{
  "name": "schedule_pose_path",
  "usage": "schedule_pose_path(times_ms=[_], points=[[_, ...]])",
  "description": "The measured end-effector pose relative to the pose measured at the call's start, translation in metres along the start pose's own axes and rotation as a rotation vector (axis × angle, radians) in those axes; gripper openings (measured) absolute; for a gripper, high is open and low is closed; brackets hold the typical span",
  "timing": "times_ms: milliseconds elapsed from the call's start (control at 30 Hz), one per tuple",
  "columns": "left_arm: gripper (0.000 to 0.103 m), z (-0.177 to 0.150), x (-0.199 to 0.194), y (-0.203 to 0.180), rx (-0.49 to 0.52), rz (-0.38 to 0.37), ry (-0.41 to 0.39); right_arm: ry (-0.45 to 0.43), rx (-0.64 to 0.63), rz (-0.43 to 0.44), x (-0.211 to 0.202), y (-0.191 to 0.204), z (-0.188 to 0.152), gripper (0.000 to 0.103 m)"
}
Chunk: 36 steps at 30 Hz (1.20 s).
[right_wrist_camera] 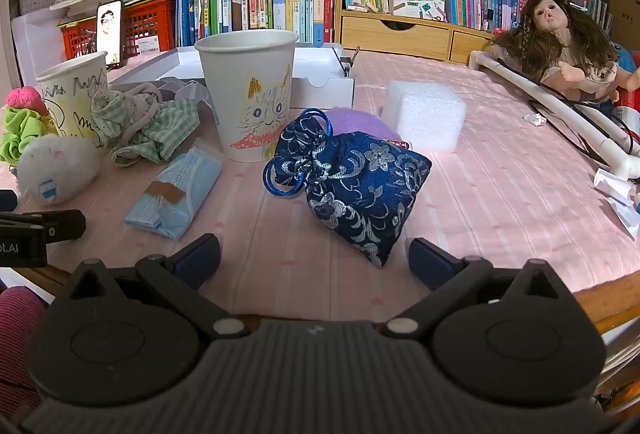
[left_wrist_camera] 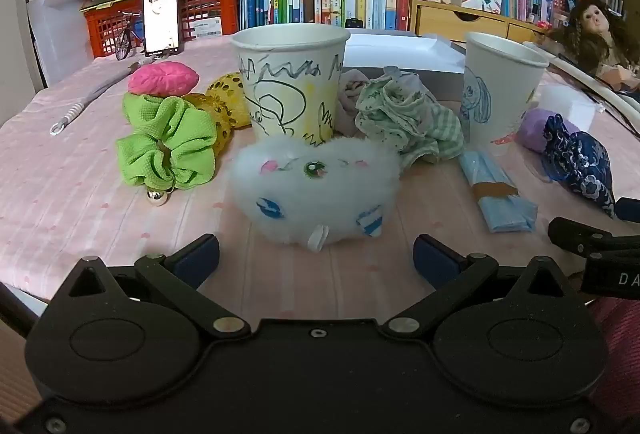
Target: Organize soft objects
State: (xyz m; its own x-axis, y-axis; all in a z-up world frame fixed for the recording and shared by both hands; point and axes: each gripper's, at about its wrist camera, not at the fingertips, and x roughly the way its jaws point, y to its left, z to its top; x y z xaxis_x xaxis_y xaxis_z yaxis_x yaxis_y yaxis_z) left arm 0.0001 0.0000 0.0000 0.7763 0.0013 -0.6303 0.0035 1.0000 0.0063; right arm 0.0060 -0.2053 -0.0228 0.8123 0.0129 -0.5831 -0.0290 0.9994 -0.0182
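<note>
My left gripper (left_wrist_camera: pixel 316 260) stands open just short of a white fluffy plush (left_wrist_camera: pixel 316 190), nothing between its fingers. Behind the plush is a scribbled paper cup (left_wrist_camera: pixel 290 82), with a green scrunchie (left_wrist_camera: pixel 168 146), a pink squishy (left_wrist_camera: pixel 164 78) and a yellow sequined ball (left_wrist_camera: pixel 228 102) to its left, and a crumpled green checked cloth (left_wrist_camera: pixel 404 118) to its right. My right gripper (right_wrist_camera: pixel 314 260) is open too, close in front of a blue brocade pouch (right_wrist_camera: pixel 352 190). A cat-drawn paper cup (right_wrist_camera: pixel 248 94), a folded blue face mask (right_wrist_camera: pixel 176 190), a purple soft ball (right_wrist_camera: pixel 356 124) and a white foam block (right_wrist_camera: pixel 424 114) lie around the pouch.
A pink cloth covers the table (right_wrist_camera: pixel 500 194). A white flat box (right_wrist_camera: pixel 320 82) sits behind the cups. A doll (right_wrist_camera: pixel 560 34) and a white tube (right_wrist_camera: pixel 560 102) lie at the right edge. Books, red crates and a lit phone (left_wrist_camera: pixel 160 16) line the back.
</note>
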Motion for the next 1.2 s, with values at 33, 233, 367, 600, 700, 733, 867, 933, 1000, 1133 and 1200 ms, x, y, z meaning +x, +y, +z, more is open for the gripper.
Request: schedule_pose_path(times_ms=[33,233,367,600,700,733,867,933,1000,1133,1200], points=[[0.103,-0.0001,0.0,-0.0001,0.0,0.001,0.0,-0.001,-0.001,0.0,0.0,0.0001,-0.0001,0.103],[0.103,-0.0018,-0.0007,-0.0014,-0.003,0.003,-0.006,-0.002,0.0,0.0,-0.0001,0.0001,-0.0004,0.103],[0.103,-0.0015,-0.0005,-0.0011,-0.002,0.0,-0.003,-0.002,0.001,-0.002,-0.0003,0.0003,-0.0005,0.103],[0.103,-0.0003,0.0001,-0.0009,0.0,0.001,0.002,-0.004,0.001,-0.001,-0.0006,0.0003,-0.0007,0.103],[0.103,-0.0004,0.0001,-0.0008,0.0,0.001,0.001,-0.004,0.001,0.0,-0.0002,0.0003,-0.0009,0.103],[0.103,-0.0003,0.0,-0.0006,0.001,0.0,0.001,-0.003,0.002,0.0,0.0,0.0002,-0.001,0.103],[0.103,-0.0003,0.0,-0.0007,0.002,0.001,0.001,-0.002,0.0,0.002,0.001,-0.0006,-0.0013,0.103],[0.103,-0.0004,-0.0001,-0.0007,0.002,0.001,0.001,-0.001,0.0,0.003,-0.0006,0.0009,0.0001,0.103],[0.103,-0.0005,-0.0001,-0.001,0.002,0.0,0.001,-0.001,-0.003,0.006,0.0005,0.0021,-0.0001,0.103],[0.103,-0.0004,-0.0001,-0.0007,0.002,0.001,0.001,0.001,-0.004,0.008,0.0008,0.0019,0.0007,0.103],[0.103,-0.0005,-0.0001,-0.001,0.002,0.001,0.001,0.0,-0.003,0.007,0.0009,0.0023,0.0005,0.103]])
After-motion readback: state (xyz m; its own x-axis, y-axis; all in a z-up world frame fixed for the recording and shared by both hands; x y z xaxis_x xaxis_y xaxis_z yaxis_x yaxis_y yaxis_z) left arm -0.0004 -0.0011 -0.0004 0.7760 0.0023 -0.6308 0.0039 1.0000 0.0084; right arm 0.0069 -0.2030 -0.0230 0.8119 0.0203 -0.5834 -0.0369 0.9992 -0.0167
